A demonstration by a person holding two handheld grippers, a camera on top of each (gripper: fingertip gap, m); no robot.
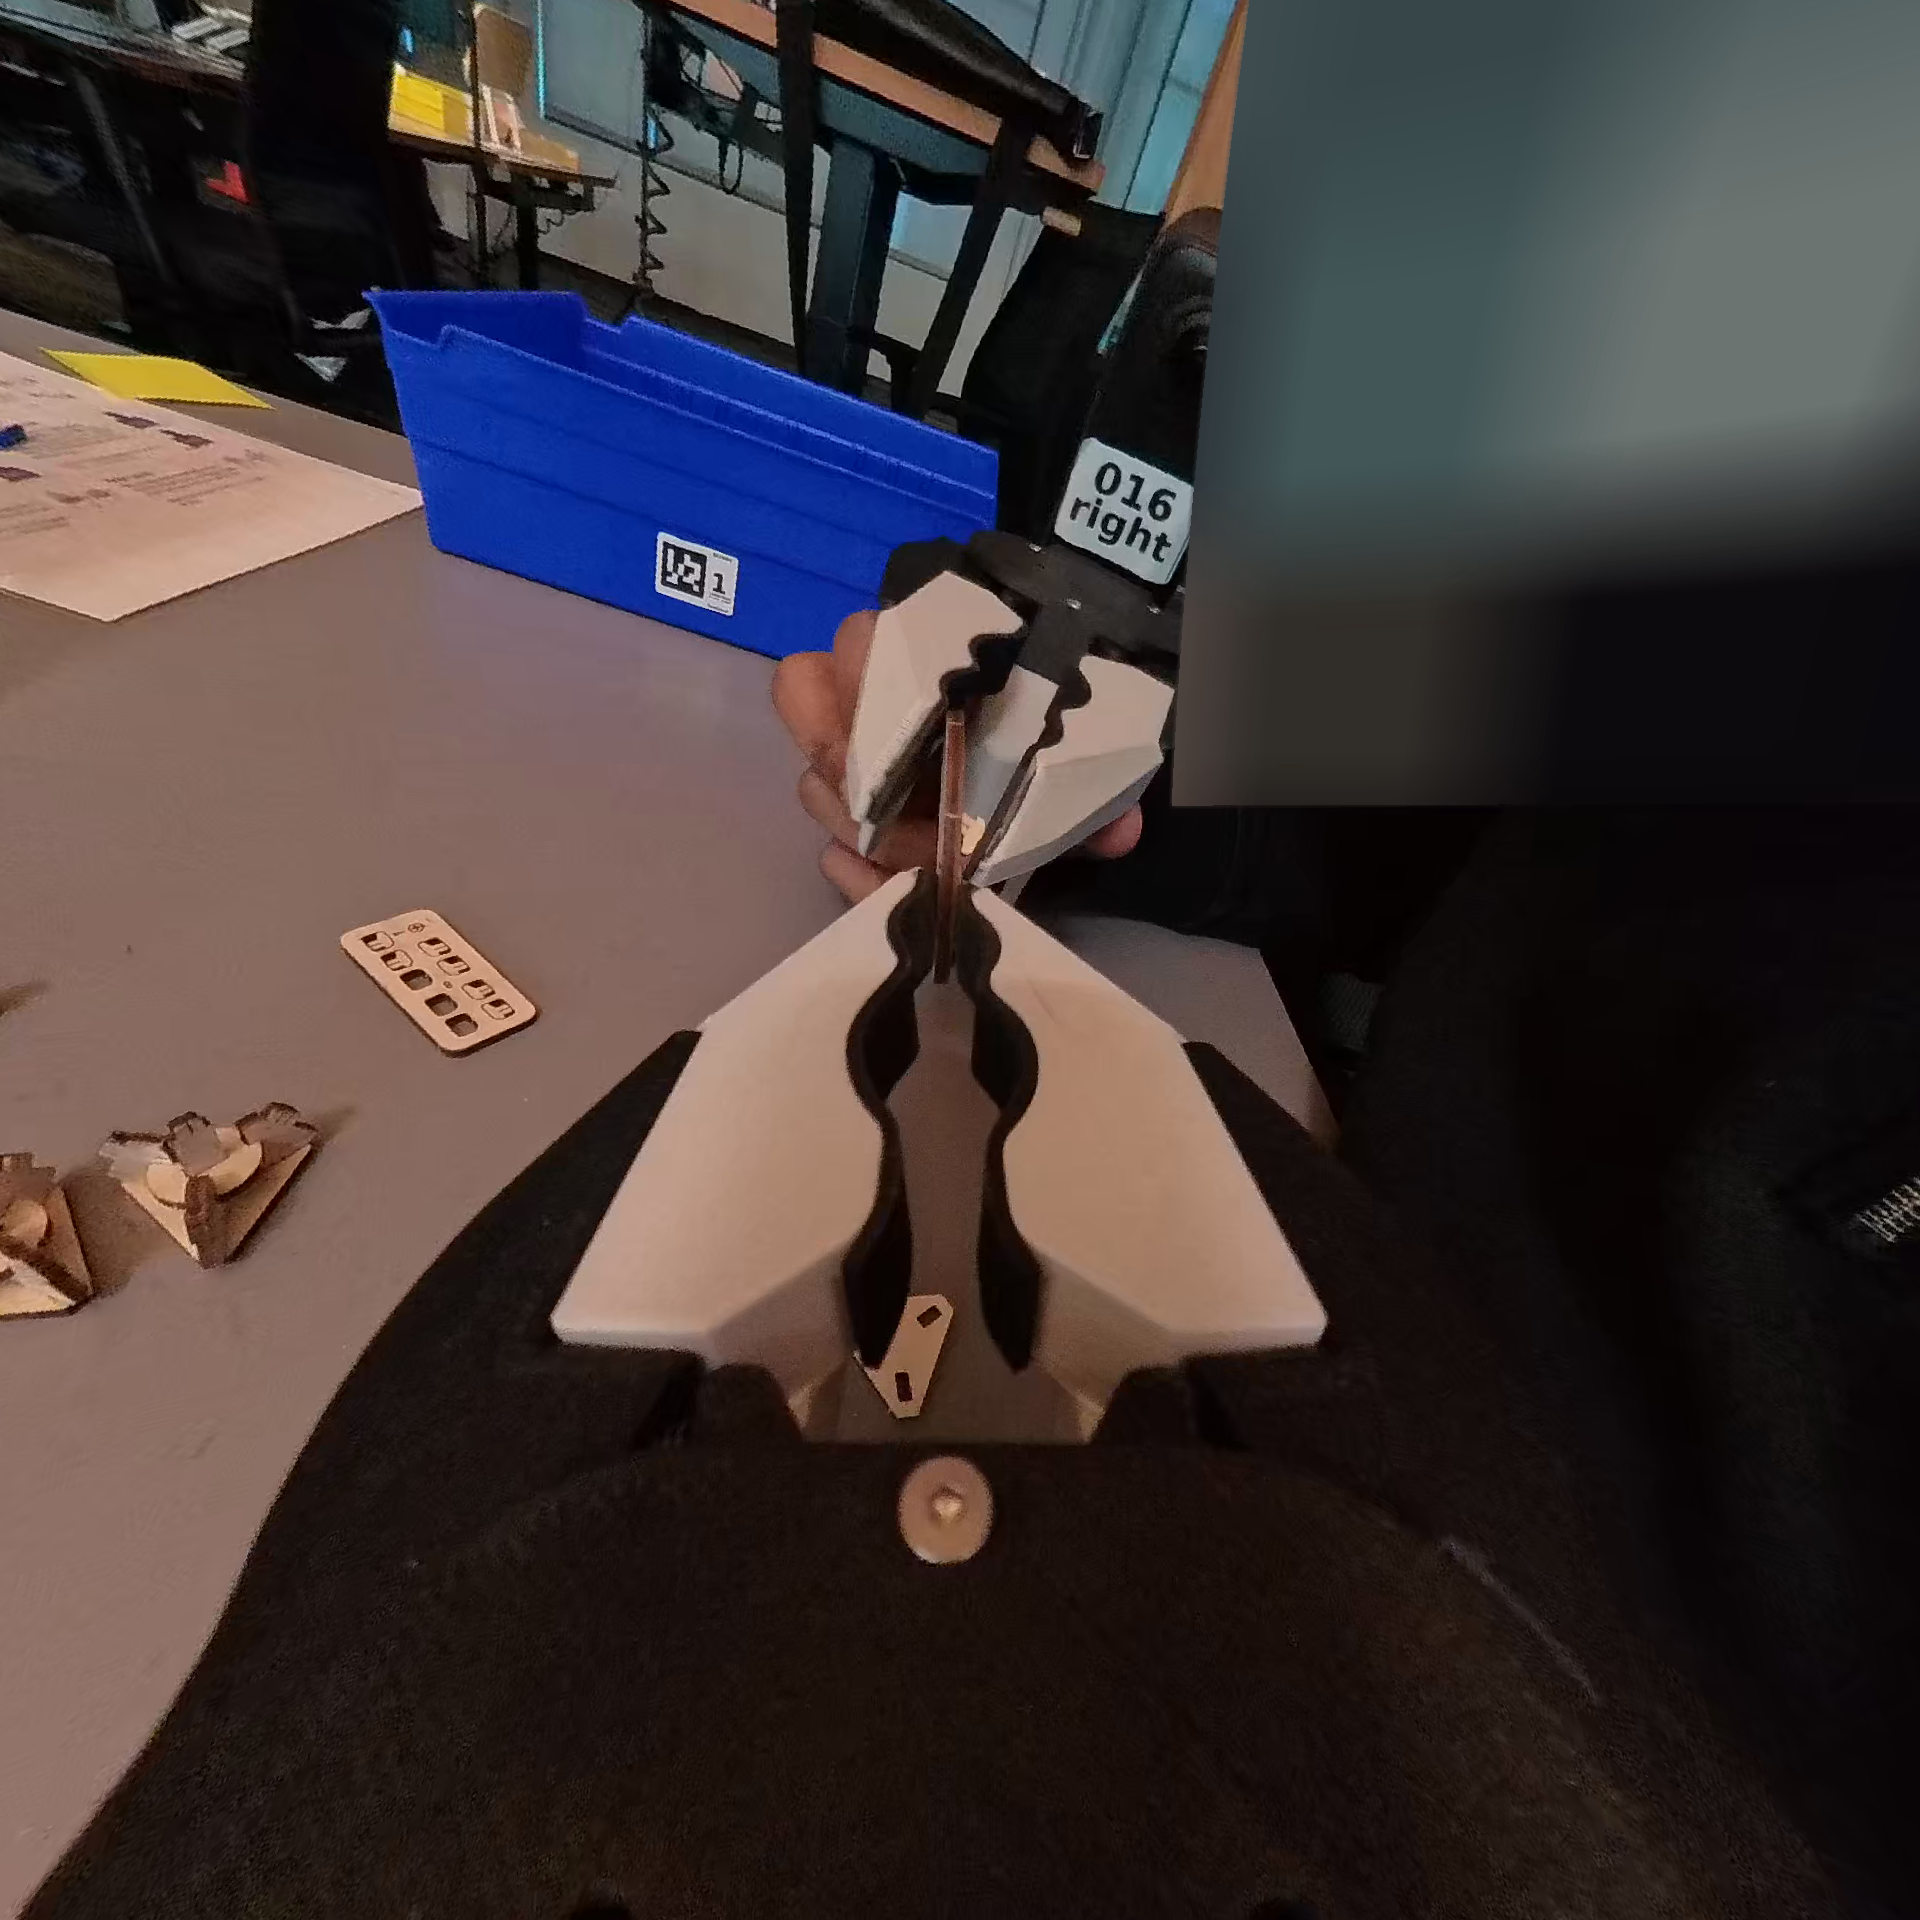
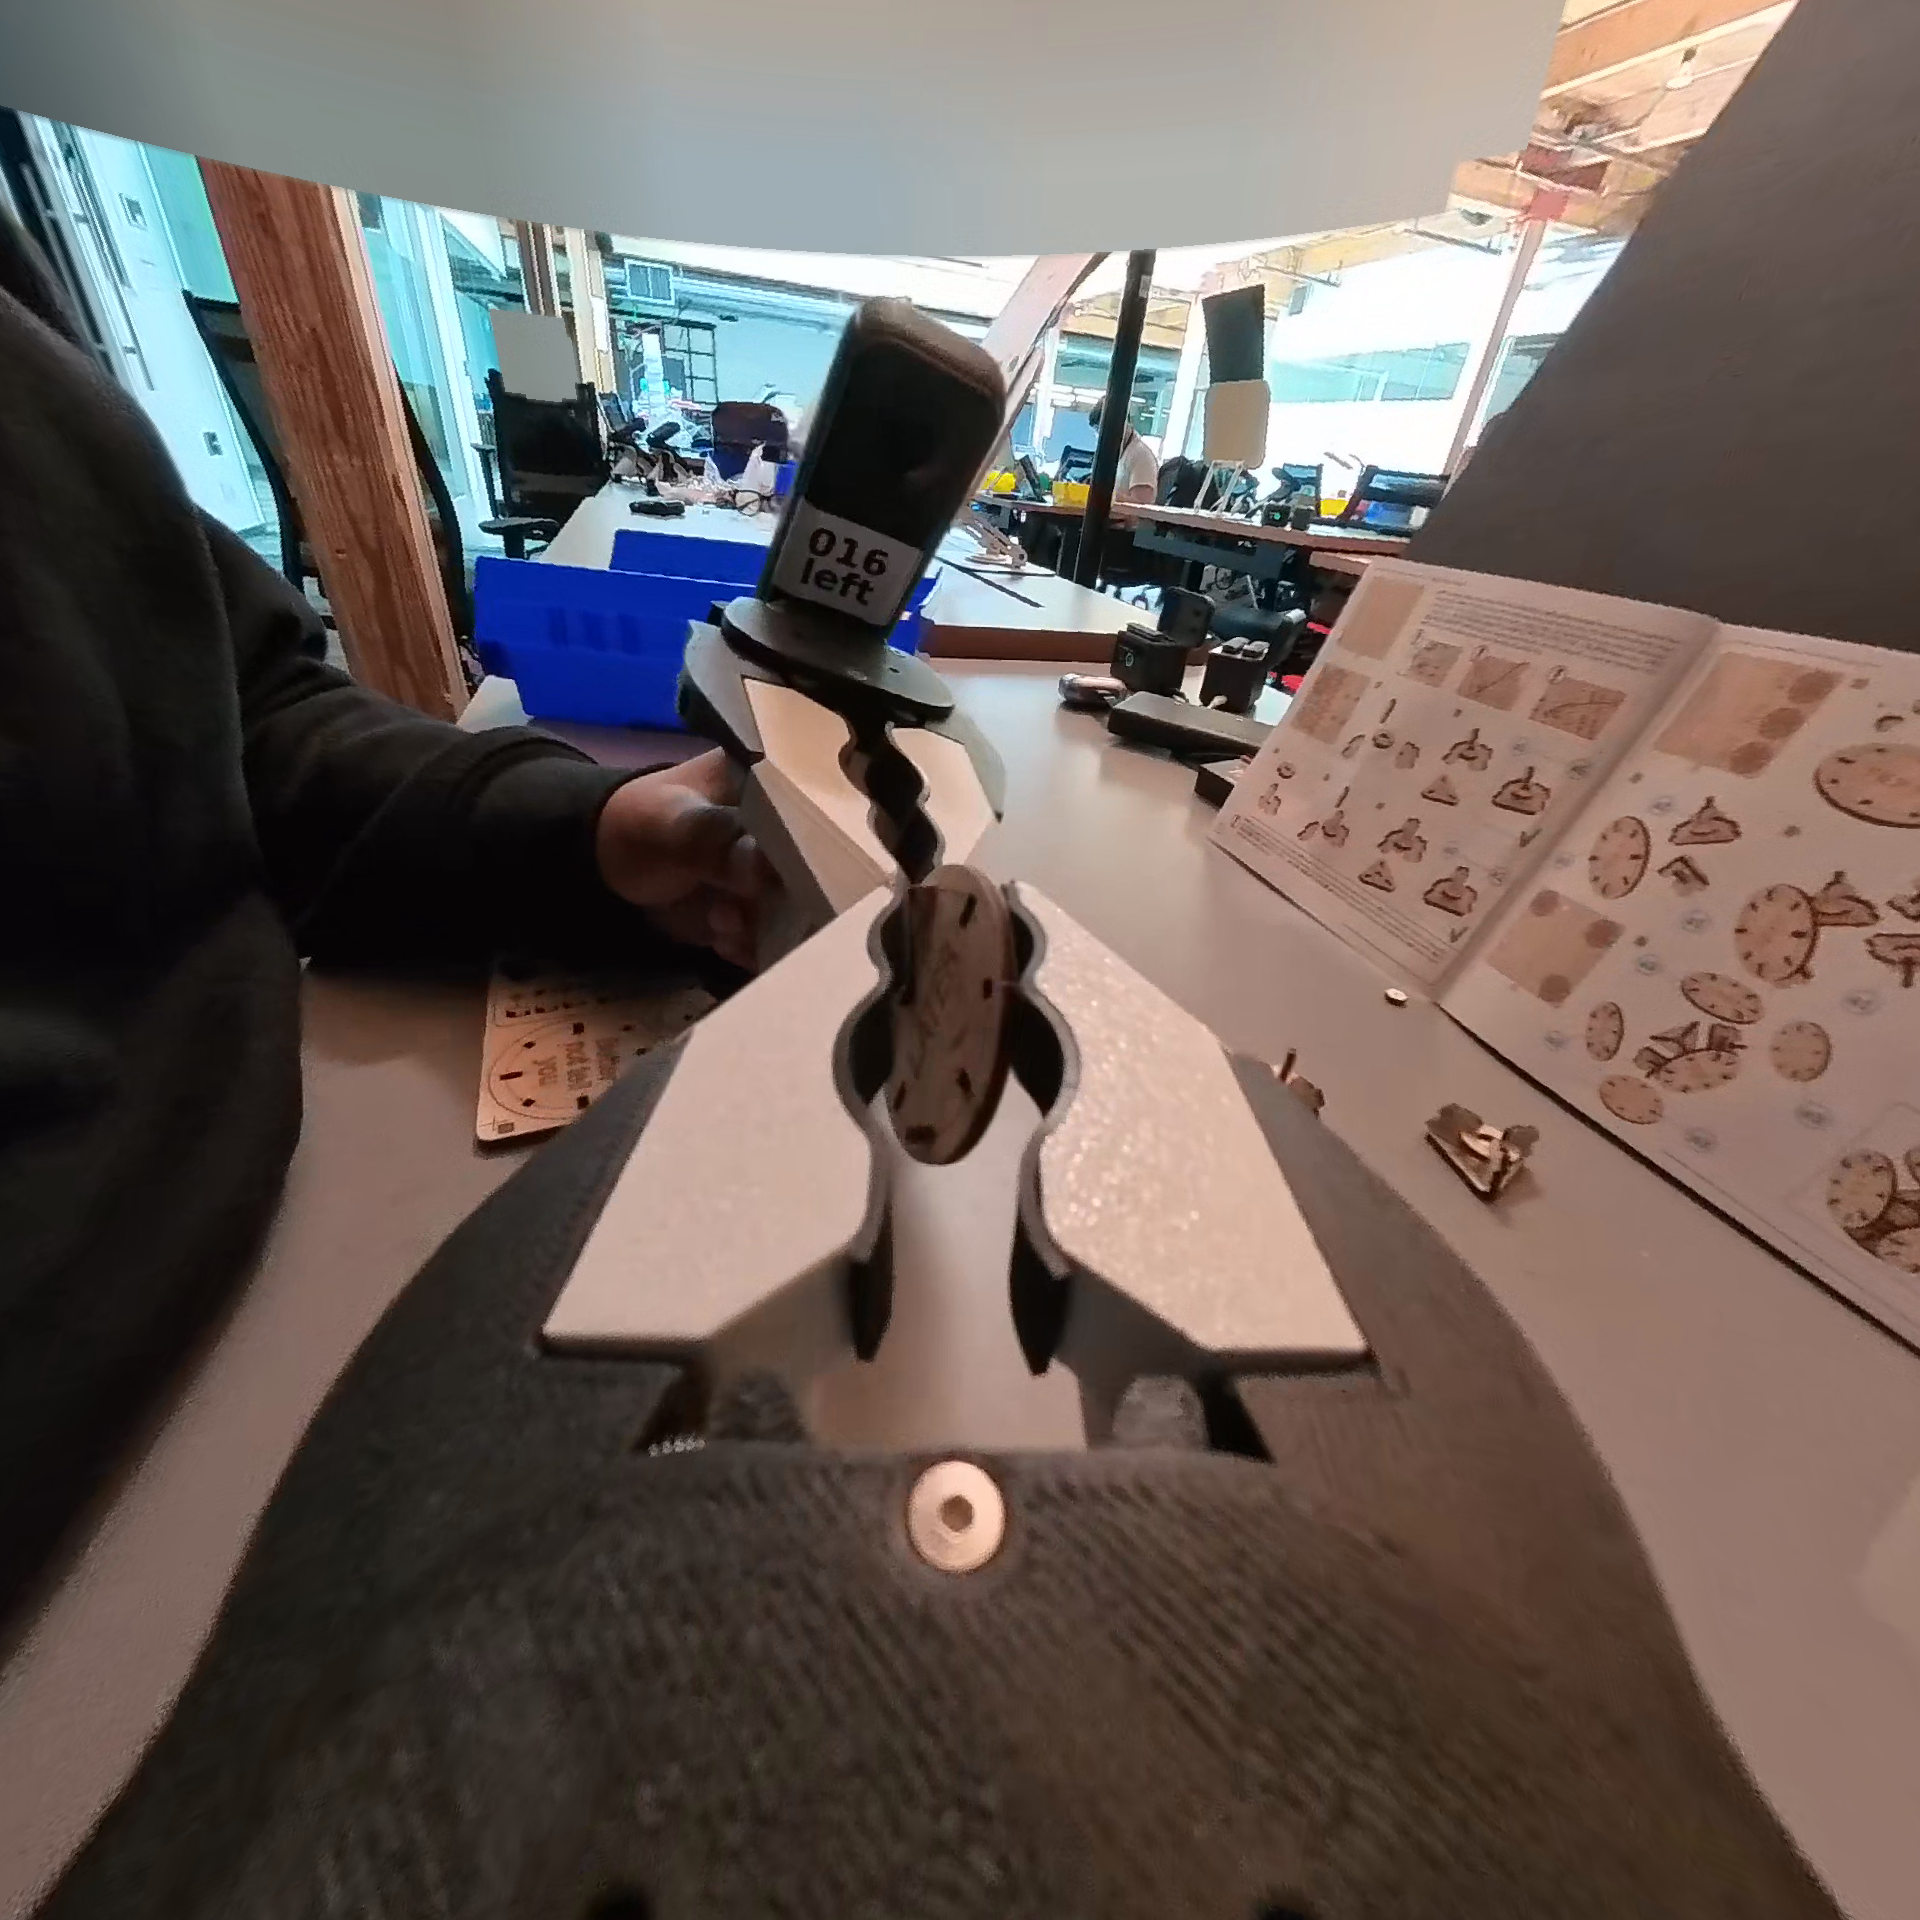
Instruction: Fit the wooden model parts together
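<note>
Right wrist view: the right hand-held gripper [image 2: 951, 940] has its jaws around a wooden disc [image 2: 951, 1023], pads seemingly not yet pressing; best squeeze gently, flat on both faces. Beyond, the left hand-held gripper [image 2: 914, 862] pinches the disc's upper edge. Instruction booklet [image 2: 1621, 862] lies right, blue bin [image 2: 582, 644] behind on the desk [image 2: 1143, 831].

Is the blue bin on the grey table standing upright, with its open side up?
Yes, in the left wrist view the blue bin stands upright on the grey table, open side up.
</note>
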